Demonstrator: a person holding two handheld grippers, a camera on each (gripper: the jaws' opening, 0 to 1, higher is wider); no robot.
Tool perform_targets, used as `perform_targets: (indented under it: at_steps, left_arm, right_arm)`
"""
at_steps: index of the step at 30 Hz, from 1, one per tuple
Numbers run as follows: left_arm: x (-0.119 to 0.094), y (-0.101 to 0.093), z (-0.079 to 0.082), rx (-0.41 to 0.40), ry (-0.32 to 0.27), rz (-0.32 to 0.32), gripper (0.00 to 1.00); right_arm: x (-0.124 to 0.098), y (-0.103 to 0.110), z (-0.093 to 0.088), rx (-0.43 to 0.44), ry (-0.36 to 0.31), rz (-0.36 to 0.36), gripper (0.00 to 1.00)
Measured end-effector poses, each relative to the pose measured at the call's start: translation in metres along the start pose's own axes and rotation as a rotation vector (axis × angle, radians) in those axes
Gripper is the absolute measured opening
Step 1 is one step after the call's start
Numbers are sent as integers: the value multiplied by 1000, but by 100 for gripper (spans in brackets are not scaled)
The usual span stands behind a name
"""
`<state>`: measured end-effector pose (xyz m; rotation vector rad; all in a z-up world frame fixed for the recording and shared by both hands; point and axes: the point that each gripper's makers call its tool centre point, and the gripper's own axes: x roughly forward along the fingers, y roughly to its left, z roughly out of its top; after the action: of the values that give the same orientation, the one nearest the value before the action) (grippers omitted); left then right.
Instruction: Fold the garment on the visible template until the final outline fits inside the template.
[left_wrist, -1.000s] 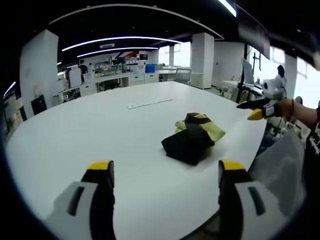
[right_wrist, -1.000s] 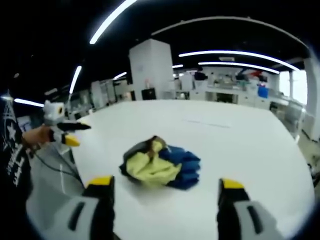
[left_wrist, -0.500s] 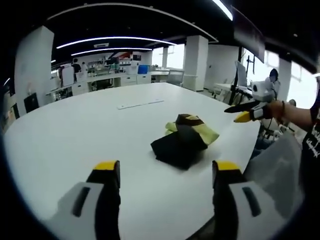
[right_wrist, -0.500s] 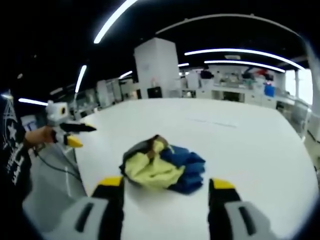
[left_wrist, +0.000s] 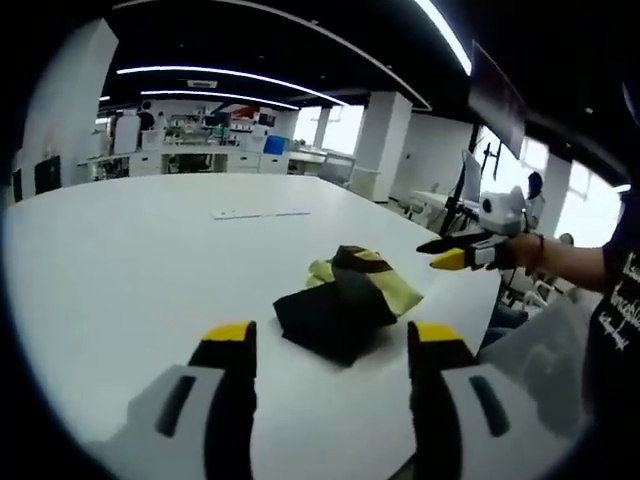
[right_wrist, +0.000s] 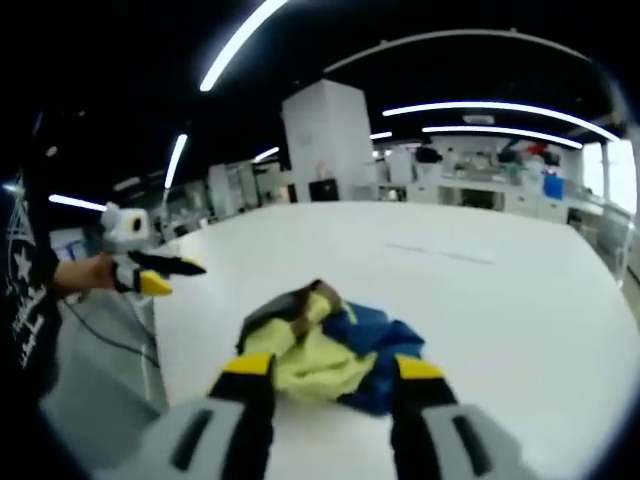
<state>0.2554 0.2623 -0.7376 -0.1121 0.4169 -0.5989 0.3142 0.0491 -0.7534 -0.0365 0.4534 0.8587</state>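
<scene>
Two grippers (left_wrist: 328, 345) (right_wrist: 334, 368) gape; one crumpled garment (right_wrist: 325, 345); one table (left_wrist: 120, 260).

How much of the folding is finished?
Nothing looks done: the garment lies in a crumpled heap of yellow, blue and black on the white table, not spread flat or folded. In hand: both grippers hang above the table near the heap with jaws apart, the left gripper and right gripper holding nothing. Left: grabbing the garment, spreading it and every fold.
</scene>
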Motion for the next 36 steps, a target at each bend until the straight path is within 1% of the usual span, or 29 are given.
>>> perform_targets:
  at_steps: [3,7,10,17,24,28,31,33,36]
  left_arm:
    - [6,-1,-4,12,21,-12,55]
    - [14,-4,-5,11,28,-41,52]
    - [24,-9,-6,20,57,-65,50]
    - [42,-15,-2,17,67,-108,45]
    - [62,-19,-8,16,91,-144,36]
    - [74,-25,-9,18,99,-160,34]
    - [83,-28,-15,15,118,-182,33]
    - [87,-33,-22,15,151,-214,33]
    - [92,-32,-30,21,174,-233,30]
  right_arm:
    - [8,1,-1,-19,13,13,36]
    - [20,1,-4,-37,32,23,34]
    - [27,0,-7,-42,44,33,32]
    - [40,-4,-6,-52,53,42,24]
    - [53,-7,-5,-63,65,60,20]
    - [57,-9,-7,-81,75,61,16]
    - [60,-11,-8,-93,81,65,13]
    - [61,-12,-9,-97,93,62,11]
    - [61,-14,-9,-133,110,48,6]
